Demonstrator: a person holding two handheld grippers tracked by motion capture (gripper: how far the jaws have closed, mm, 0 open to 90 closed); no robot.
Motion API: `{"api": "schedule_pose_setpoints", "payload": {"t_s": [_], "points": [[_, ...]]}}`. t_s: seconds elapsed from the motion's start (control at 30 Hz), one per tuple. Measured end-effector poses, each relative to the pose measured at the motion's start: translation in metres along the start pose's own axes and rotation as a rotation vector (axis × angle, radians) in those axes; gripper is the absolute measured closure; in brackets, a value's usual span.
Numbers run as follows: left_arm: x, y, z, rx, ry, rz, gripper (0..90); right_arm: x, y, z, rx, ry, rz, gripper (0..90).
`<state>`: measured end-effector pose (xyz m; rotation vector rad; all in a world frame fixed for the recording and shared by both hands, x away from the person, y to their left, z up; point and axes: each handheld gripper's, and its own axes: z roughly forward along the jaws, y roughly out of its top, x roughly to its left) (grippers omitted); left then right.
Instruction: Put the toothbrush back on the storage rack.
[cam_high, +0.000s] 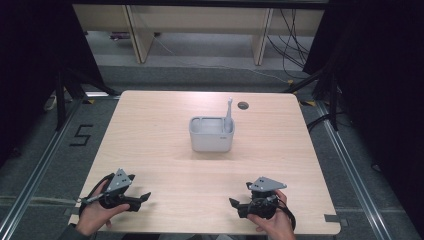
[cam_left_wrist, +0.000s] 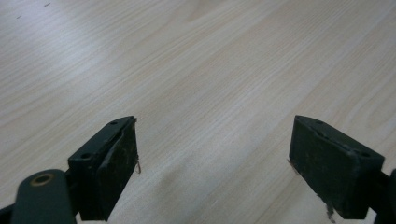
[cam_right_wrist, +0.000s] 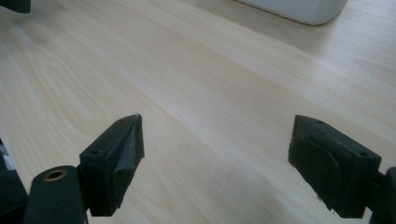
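Grey-white rectangular container (cam_high: 211, 134) sits upright near the centre of the light wood table (cam_high: 150, 130), slightly toward the far half. Interior appears split into compartments; the divider is hard to make out. A slim grey utensil handle (cam_high: 228, 114) stands in its right side, leaning against the right wall and rising above the rim; the lower end is hidden inside, so the kind of utensil cannot be told. A small dark round cable hole (cam_high: 243, 105) lies in the tabletop just behind and to the right of the container, apart from it. Left gripper (cam_high: 141, 198) rests at the near left edge of the table, held by the person's left hand (cam_high: 95, 215); in the left gripper view its jaws stand wide apart over bare wood, nothing between them. Right gripper (cam_high: 234, 204) rests at the near right edge in the right hand (cam_high: 275, 225); jaws likewise spread wide, nothing gripped. Both grippers well apart from the container, open table between. In the right gripper view the container's lower corner (cam_right_wrist: 299, 9) is cut off by the top edge. Beyond the table: grey floor with a "5" marking (cam_high: 81, 135) at left, pale wooden furniture legs (cam_high: 139, 35), loose cables (cam_high: 290, 45) at right; surroundings dark, detail unreadable.
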<state>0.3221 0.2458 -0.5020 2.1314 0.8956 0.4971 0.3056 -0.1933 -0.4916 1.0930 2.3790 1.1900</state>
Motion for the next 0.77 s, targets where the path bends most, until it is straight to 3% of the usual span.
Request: {"api": "schedule_pose_setpoints", "payload": {"t_s": [0.17, 0.43, 0.47, 0.73, 0.77], "points": [[-0.0011, -0.0001, 0.0, -0.012, -0.006, -0.011, 15.2, 0.0016, -0.0033, -0.0023, 0.018, -0.001, 0.032, 18.7], [-0.0004, 0.0002, 0.0002, -0.003, -0.001, -0.003, 15.2, 0.0001, -0.0035, -0.0016, 0.011, -0.008, -0.001, 18.6], [-0.0005, 0.0002, 0.0001, -0.003, 0.0, -0.002, 15.2, 0.0016, -0.0038, -0.0015, 0.013, -0.005, 0.022, 18.6], [0.0, 0.0002, 0.0001, -0.001, 0.001, 0.0, 15.2, 0.0016, -0.0039, -0.0009, 0.012, -0.008, 0.019, 18.5], [0.0, 0.0001, 0.0, 0.0, 0.001, 0.0, 15.1, 0.0041, -0.0041, -0.0008, 0.019, -0.003, 0.048, 18.5]]}}
